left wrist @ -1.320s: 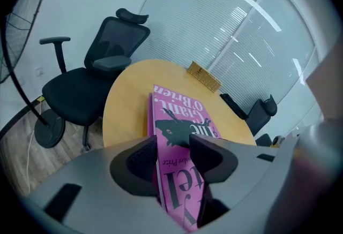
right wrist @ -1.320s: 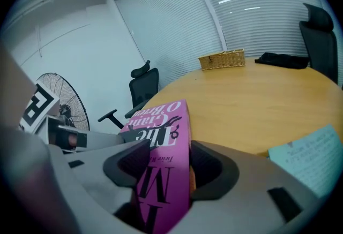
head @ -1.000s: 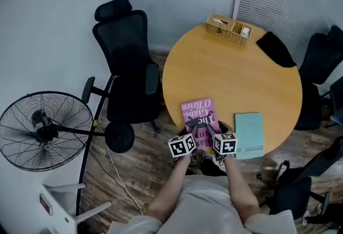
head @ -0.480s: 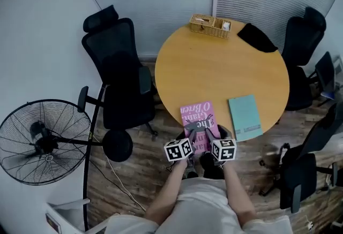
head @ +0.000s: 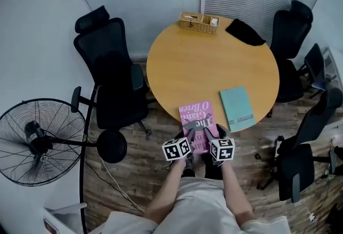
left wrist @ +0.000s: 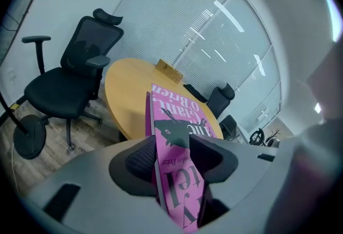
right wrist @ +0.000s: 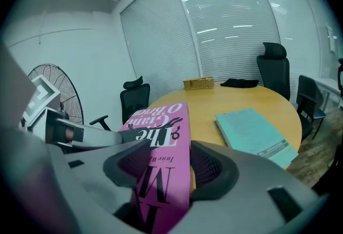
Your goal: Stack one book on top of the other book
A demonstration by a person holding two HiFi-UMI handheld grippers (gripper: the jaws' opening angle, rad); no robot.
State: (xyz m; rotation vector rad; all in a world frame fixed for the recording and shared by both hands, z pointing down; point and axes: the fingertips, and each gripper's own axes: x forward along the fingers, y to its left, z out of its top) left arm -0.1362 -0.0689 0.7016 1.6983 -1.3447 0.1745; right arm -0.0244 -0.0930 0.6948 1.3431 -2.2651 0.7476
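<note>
Jaws of the left hand-held gripper (left wrist: 170,160) and the right hand-held gripper (right wrist: 163,171) each clamp the near end of the pink book (head: 197,118), side by side. That book reaches over the near edge of the table (head: 203,61), its long axis pointing away from the person. The teal book (head: 237,108) lies flat by the near-right edge, to the right of the held one, roughly parallel, close but apart. The right hand-held gripper is nearer to it. Count: two books, two hand-held grippers, one table.
</note>
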